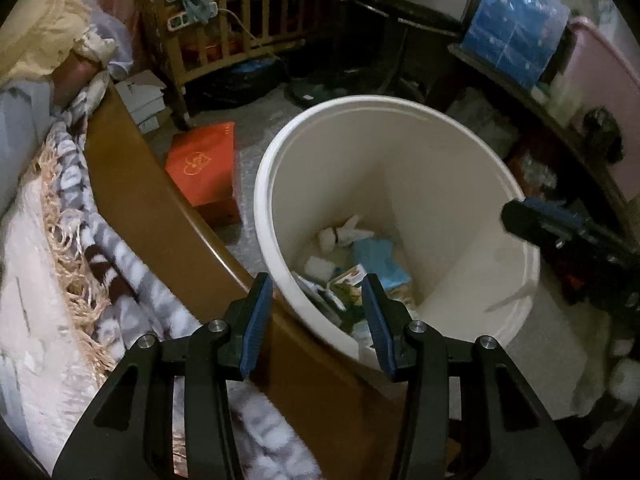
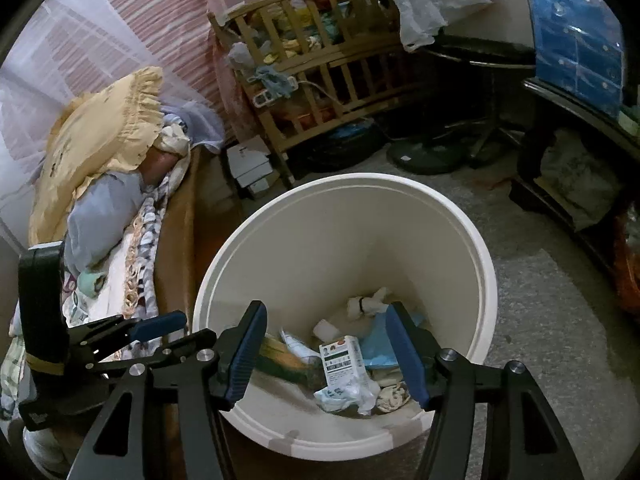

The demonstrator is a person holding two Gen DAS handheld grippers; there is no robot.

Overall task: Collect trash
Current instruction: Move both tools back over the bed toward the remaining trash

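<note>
White bin (image 2: 476, 248) holds trash beneath the left gripper (image 1: 318, 320) and right gripper (image 2: 326, 354), both spread apart, empty.

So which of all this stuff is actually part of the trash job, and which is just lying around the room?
Part of the job:
- white bin
- trash inside it: small printed carton, crumpled paper, blue sheet
- left gripper and right gripper, both open and empty

Just lying about:
- orange box
- wooden crib
- yellow pillow
- blue package
</note>
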